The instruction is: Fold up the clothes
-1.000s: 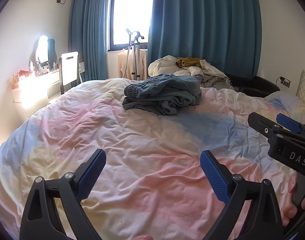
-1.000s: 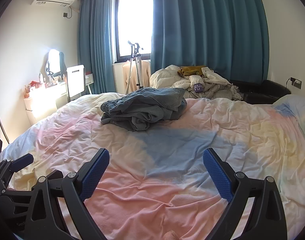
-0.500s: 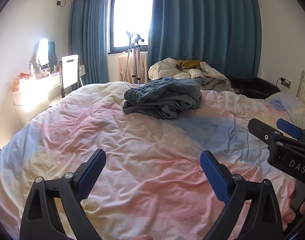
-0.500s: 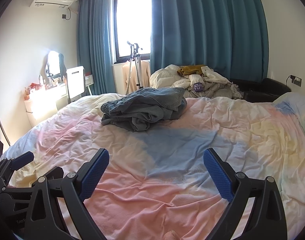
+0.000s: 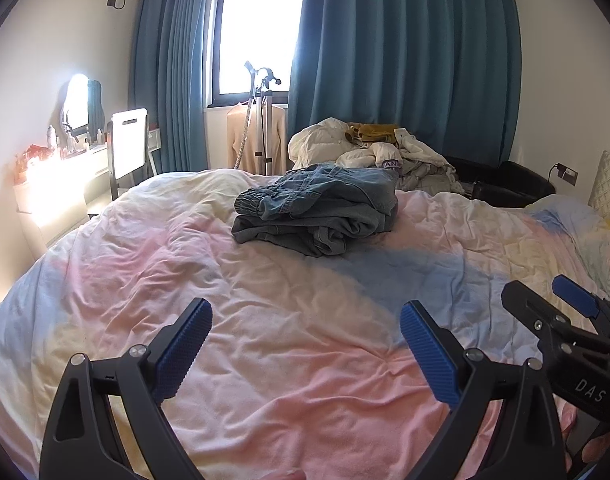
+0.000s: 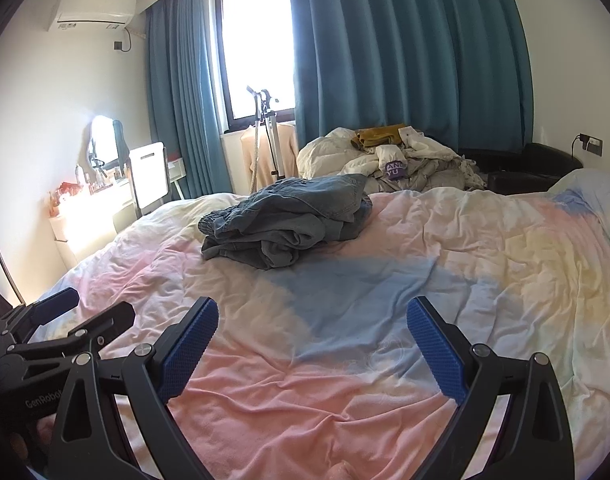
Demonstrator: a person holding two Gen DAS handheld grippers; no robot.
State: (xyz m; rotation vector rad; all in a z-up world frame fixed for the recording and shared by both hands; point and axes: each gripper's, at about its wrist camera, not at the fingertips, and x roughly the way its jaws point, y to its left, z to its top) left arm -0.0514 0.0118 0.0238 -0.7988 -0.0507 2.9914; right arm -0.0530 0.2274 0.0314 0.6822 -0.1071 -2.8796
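A: Left gripper low over the near part of the bed; jaws wide apart, nothing between the 2 blue pads; right gripper the same, jaws spread, empty.

B: And the clothes?

A: Grey-blue denim bundle lies crumpled on the far middle of the pastel duvet, well apart from both grippers; in the right wrist view it sits far and left of centre.

B: Anything else?

A: A second heap of pale garments beyond the bed, below the blue curtains; a desk with a mirror at far left, washed out by glare.
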